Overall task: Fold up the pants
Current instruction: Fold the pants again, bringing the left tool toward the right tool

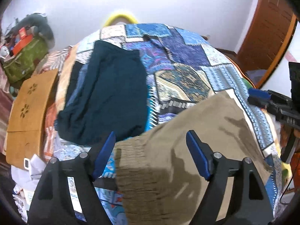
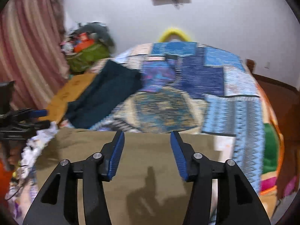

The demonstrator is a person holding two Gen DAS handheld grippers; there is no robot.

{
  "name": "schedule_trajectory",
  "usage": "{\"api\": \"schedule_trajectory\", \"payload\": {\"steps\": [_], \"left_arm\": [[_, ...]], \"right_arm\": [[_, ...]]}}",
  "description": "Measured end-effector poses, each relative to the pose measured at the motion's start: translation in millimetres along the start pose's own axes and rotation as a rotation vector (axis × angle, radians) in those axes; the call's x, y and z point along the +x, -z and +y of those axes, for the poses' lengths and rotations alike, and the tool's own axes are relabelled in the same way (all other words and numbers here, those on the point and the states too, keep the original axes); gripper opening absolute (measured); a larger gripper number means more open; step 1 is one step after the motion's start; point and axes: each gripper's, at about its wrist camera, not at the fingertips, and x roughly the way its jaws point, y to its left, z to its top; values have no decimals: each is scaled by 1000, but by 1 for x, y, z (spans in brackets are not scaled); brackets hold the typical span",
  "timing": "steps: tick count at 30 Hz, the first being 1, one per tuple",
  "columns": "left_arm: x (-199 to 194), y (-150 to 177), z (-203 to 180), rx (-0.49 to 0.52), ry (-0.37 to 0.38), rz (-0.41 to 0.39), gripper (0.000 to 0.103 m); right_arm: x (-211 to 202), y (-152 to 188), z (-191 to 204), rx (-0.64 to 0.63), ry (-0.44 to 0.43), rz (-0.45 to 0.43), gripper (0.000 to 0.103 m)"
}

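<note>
Khaki pants lie folded flat on the patchwork bedspread, their elastic waistband at the near left. My left gripper hangs above them, open, with nothing between its blue pads. In the right wrist view the same khaki pants fill the foreground, and my right gripper stands open over their far edge, holding nothing. The right gripper also shows at the right edge of the left wrist view, and the left gripper shows at the left of the right wrist view.
A dark teal garment lies flat on the bedspread beyond the khaki pants. A wooden board and a green bag with clutter sit left of the bed. Pink curtains hang at left, and a brown door stands at right.
</note>
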Motion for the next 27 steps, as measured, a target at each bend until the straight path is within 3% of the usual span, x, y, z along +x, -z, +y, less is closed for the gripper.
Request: {"api": "schedule_trajectory", "payload": {"steps": [6, 9, 11, 14, 18, 23, 27], "left_arm": [[29, 7, -14, 42, 3, 100, 83], [51, 20, -14, 36, 34, 182, 85], [62, 29, -14, 42, 28, 225, 86], [62, 40, -22, 107, -17, 213, 94], [52, 51, -21, 139, -8, 191, 95], [41, 64, -11, 112, -28, 170, 96], [27, 78, -3, 82, -60, 140, 96]], "right_arm": [[36, 16, 35, -51, -96, 104, 60], [63, 30, 42, -46, -111, 194, 72], [82, 43, 40, -18, -116, 263, 72], [90, 63, 29, 51, -141, 305, 73], [76, 73, 17, 84, -154, 297, 74], [49, 98, 21, -41, -48, 300, 74], [23, 117, 13, 9, -16, 265, 74]]}}
